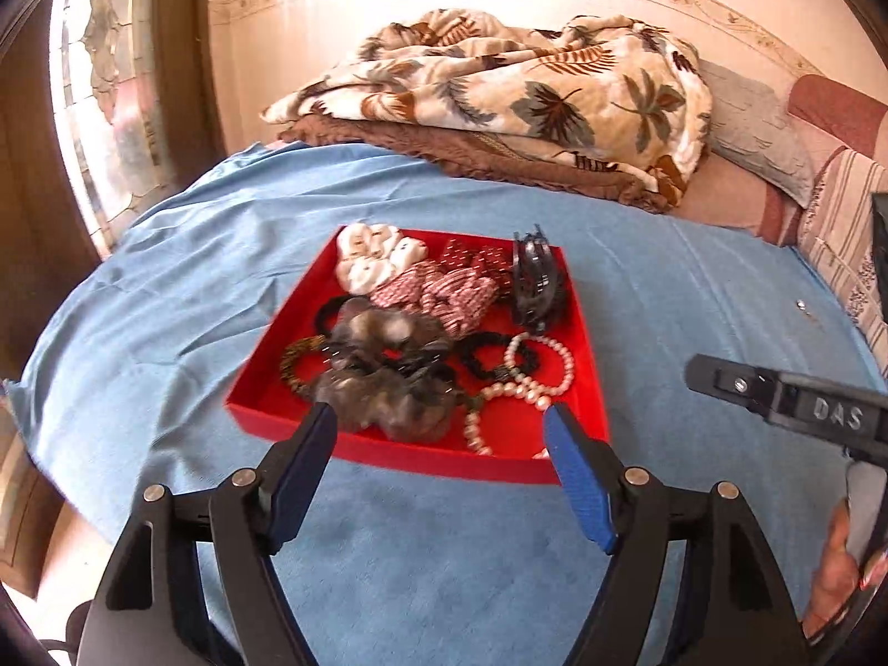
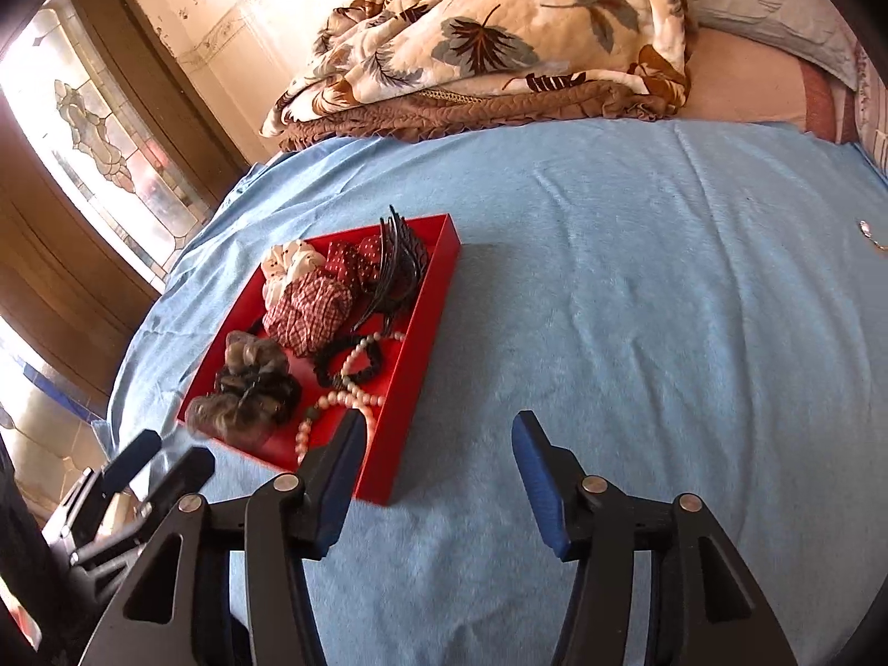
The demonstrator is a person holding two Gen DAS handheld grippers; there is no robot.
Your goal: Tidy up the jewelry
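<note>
Both tongs, left tongs [image 1: 441, 422] and right tongs [image 2: 435, 430], hang open and empty over the blue bedsheet [image 2: 638, 288]. Ahead, a red tray [image 1: 591, 388] holds scrunchies [image 1: 383, 388] and a pearl strand [image 1: 533, 383].

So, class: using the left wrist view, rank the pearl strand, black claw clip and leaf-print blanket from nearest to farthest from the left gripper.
1. Pearl strand, near corner of the red tray.
2. Black claw clip, tray's far right corner.
3. Leaf-print blanket, beyond the tray.
</note>
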